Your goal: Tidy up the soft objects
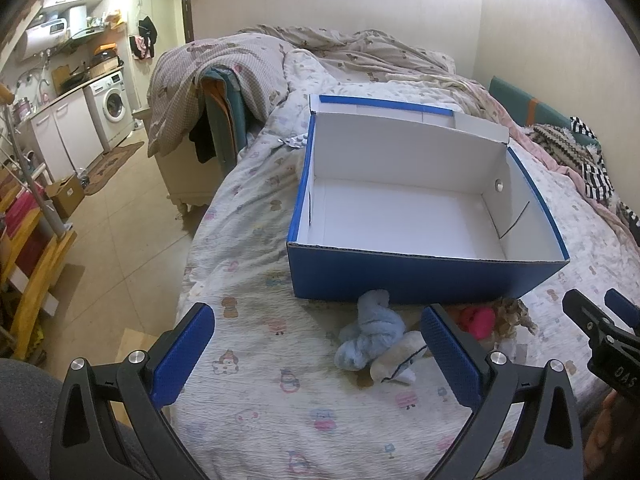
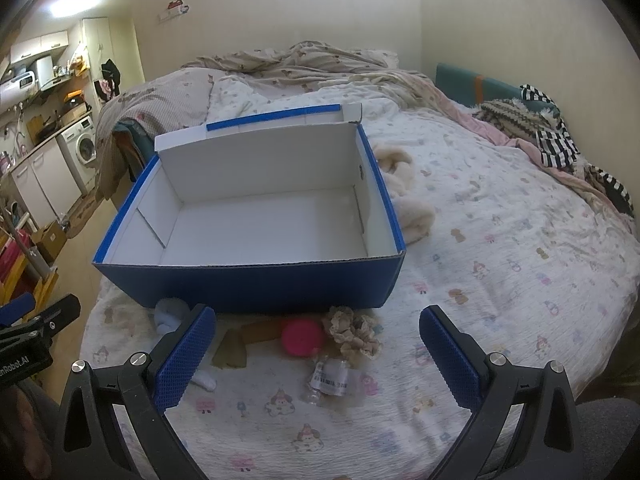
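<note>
Both grippers gape empty — left gripper (image 1: 318, 344) should straddle the knotted pale-blue fluffy sock (image 1: 370, 330), pinching mid-bundle, then lift clear into the open blue cardboard box (image 1: 420, 278); right gripper (image 2: 316, 350) waits.

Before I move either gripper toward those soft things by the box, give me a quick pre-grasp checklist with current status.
1. Blue box open and empty: ok.
2. Left gripper open, holding nothing: ok.
3. Right gripper open, holding nothing: ok.
4. Light blue soft toy reachable in front of the box: ok.
5. Pink soft ball free of the lace scrunchie: not ok, they touch.
6. Cream plush beyond the box: cannot tell reach.
</note>
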A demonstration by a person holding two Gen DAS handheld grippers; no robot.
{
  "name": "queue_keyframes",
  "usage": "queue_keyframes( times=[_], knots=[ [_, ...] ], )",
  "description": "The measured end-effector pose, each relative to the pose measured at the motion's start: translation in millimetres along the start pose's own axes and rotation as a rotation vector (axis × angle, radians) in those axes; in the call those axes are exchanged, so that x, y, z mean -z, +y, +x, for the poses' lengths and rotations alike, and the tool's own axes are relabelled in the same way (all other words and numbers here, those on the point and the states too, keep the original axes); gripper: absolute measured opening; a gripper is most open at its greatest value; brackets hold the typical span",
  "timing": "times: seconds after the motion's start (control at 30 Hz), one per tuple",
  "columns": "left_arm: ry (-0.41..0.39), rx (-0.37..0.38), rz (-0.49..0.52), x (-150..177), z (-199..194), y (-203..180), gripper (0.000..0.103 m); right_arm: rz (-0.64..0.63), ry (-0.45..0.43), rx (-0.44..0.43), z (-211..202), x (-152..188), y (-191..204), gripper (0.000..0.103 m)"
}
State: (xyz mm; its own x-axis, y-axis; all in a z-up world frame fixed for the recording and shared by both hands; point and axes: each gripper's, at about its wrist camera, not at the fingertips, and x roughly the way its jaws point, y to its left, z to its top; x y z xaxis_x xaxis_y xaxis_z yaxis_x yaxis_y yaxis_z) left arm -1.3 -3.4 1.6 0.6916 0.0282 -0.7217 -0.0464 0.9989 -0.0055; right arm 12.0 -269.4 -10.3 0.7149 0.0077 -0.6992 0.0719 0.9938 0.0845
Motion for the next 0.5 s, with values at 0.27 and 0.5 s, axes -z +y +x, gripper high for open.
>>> queue_keyframes(
  times=[0.27,0.5],
  knots=[
    [-0.002,0.0,-0.002,0.4,0.3,0.4,0.103,-0.004,-0.001,0.002,-0.6,-0.9,0.7,0.103],
    [-0.001,-0.002,0.001,0.6,0.6,0.7,0.103,-0.007,0.0,0.007,-2.7,-3.0,2.8,0.103]
  ],
)
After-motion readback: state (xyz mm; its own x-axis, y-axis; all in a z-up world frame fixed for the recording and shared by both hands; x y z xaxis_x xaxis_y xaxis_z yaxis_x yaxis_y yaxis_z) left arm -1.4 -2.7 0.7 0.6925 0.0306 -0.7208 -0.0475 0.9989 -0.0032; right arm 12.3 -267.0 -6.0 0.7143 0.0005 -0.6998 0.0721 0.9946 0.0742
